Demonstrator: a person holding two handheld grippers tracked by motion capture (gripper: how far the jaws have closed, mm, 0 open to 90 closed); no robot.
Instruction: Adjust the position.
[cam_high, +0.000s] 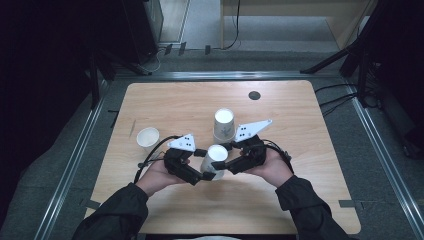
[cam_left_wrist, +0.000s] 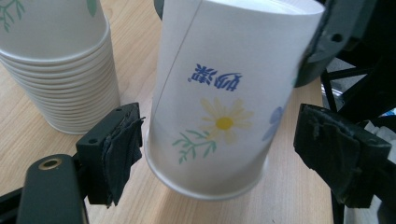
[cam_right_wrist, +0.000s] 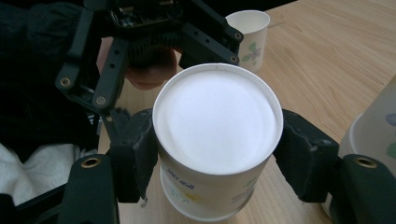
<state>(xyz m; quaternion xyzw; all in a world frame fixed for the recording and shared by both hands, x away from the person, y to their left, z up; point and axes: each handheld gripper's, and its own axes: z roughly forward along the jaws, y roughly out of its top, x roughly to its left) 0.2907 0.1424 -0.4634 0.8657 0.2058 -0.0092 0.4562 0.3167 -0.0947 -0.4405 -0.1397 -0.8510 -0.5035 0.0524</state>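
Observation:
An upside-down white paper cup (cam_high: 216, 156) with a daisy print stands at the table's middle front, between both grippers. My right gripper (cam_high: 227, 159) is shut on the cup (cam_right_wrist: 217, 121), its pads (cam_right_wrist: 140, 154) pressed against both sides just below the upturned base. My left gripper (cam_high: 202, 170) is open around the cup's lower part (cam_left_wrist: 219, 107). Its left pad (cam_left_wrist: 119, 149) sits close to the rim and the right pad stands clearly apart. In the left gripper view the cup leans a little.
A stack of upside-down cups (cam_high: 223, 125) stands just behind the held cup, close to its side (cam_left_wrist: 56, 70). A single upright cup (cam_high: 148, 136) sits at the left. A small dark round mark (cam_high: 254, 95) lies near the far edge of the wooden table (cam_high: 300, 175).

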